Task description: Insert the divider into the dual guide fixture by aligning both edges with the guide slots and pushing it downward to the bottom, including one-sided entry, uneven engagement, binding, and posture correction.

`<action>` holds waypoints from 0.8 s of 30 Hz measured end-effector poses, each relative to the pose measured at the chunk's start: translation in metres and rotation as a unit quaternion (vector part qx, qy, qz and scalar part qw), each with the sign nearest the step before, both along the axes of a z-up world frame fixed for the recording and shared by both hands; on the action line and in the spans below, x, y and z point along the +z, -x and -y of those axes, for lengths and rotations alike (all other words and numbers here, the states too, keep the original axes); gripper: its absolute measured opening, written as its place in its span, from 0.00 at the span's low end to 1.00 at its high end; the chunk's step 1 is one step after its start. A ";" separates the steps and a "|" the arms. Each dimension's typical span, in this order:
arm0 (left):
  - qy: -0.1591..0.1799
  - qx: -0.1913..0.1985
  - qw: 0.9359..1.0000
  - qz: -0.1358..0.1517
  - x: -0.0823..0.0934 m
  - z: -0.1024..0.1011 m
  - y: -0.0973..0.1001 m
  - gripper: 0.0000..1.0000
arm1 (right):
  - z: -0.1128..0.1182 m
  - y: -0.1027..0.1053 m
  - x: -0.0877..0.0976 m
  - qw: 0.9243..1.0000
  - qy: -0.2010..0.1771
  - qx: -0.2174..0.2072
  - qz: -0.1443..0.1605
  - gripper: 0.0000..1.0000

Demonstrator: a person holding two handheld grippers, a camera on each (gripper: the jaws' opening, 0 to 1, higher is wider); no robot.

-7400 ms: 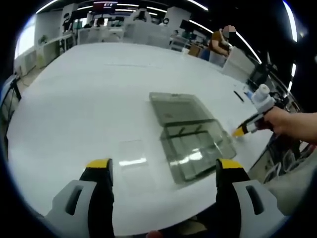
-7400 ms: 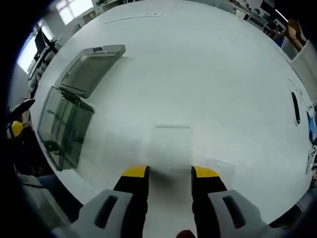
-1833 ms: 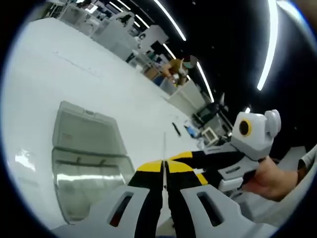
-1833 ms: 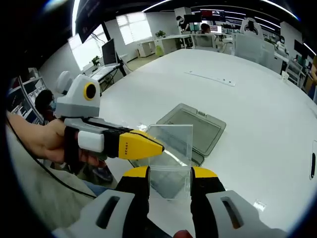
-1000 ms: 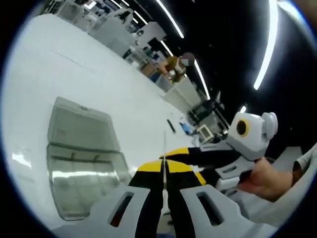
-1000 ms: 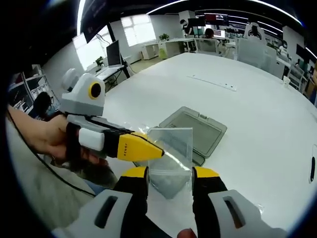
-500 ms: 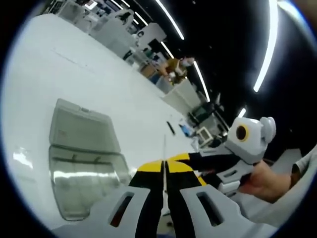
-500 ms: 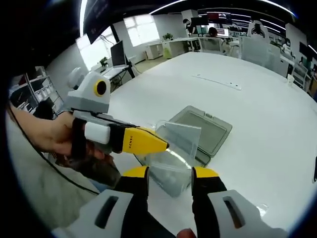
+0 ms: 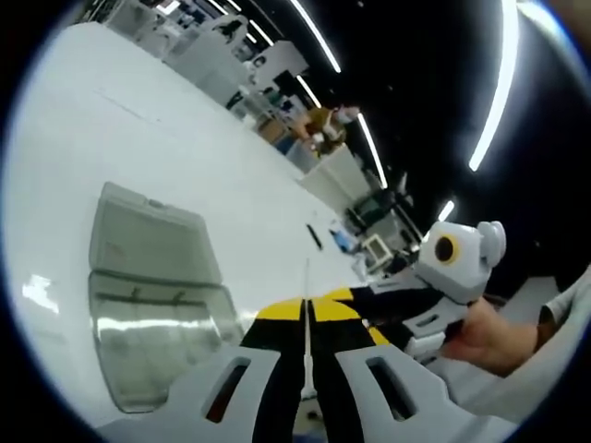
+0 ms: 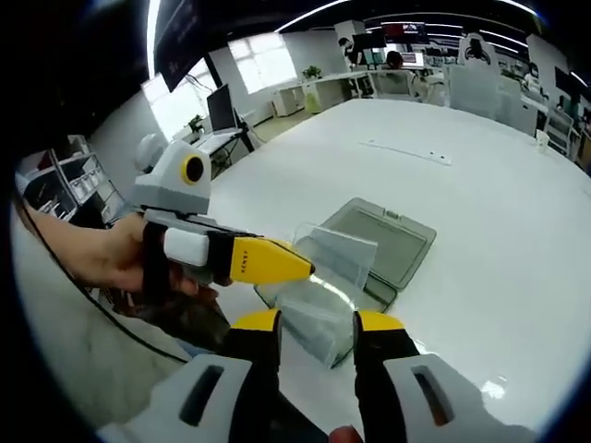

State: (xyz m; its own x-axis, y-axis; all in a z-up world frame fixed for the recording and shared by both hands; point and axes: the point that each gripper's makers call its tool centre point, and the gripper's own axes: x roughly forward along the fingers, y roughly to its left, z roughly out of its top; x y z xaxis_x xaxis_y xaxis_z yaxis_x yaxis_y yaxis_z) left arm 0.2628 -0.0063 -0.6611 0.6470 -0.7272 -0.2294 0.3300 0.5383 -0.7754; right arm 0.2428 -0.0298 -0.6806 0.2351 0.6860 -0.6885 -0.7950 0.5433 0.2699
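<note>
While both grippers hang above the near edge of the big white table (image 10: 480, 203), there's loads of bare tabletop stretching off toward 12 and 2 o'clock in the right gripper view, so plenty of room out that way. The left gripper (image 9: 307, 312) has its yellow-tipped jaws squeezed together on the divider (image 9: 307, 305), which from its own camera is just a thin clear line seen edge-on. From the right gripper view that same divider (image 10: 337, 258) is a see-through, colourless sheet, tilted, with the left gripper (image 10: 300, 268) pinching its left edge, coming in from 9 o'clock. The right gripper (image 10: 316, 321) has its jaws apart, either side of the sheet's lower part; can't tell if they actually touch it. Under the sheet sits the dual guide fixture (image 10: 323, 323), a smoky transparent box with its hinged lid (image 10: 388, 245) laid flat open behind it. There's small dark lettering on the left gripper's yellow jaw, too tiny to read.
</note>
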 end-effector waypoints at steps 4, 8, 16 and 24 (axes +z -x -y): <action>0.006 -0.005 1.000 0.001 0.001 -0.001 0.000 0.00 | 0.000 -0.002 0.002 1.000 -0.012 0.002 -0.008 0.27; 0.013 -0.015 1.000 0.006 0.004 0.001 0.000 0.00 | 0.000 -0.003 0.005 1.000 -0.024 0.006 -0.012 0.27; 0.026 -0.028 0.999 0.010 0.008 0.000 0.000 0.00 | 0.003 -0.005 0.009 0.997 -0.057 0.031 -0.035 0.26; 0.039 -0.040 0.998 0.018 0.016 -0.001 -0.001 0.00 | 0.002 -0.004 0.015 0.991 -0.101 0.061 -0.064 0.24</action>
State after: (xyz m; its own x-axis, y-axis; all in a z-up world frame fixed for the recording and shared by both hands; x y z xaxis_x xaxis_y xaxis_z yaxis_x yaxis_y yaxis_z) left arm 0.2635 -0.0049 -0.6446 0.5937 -0.7910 -0.1477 0.3979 0.4481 -0.8005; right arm 0.2467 -0.0319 -0.6657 0.0617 0.8310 -0.5528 -0.8034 0.3700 0.4666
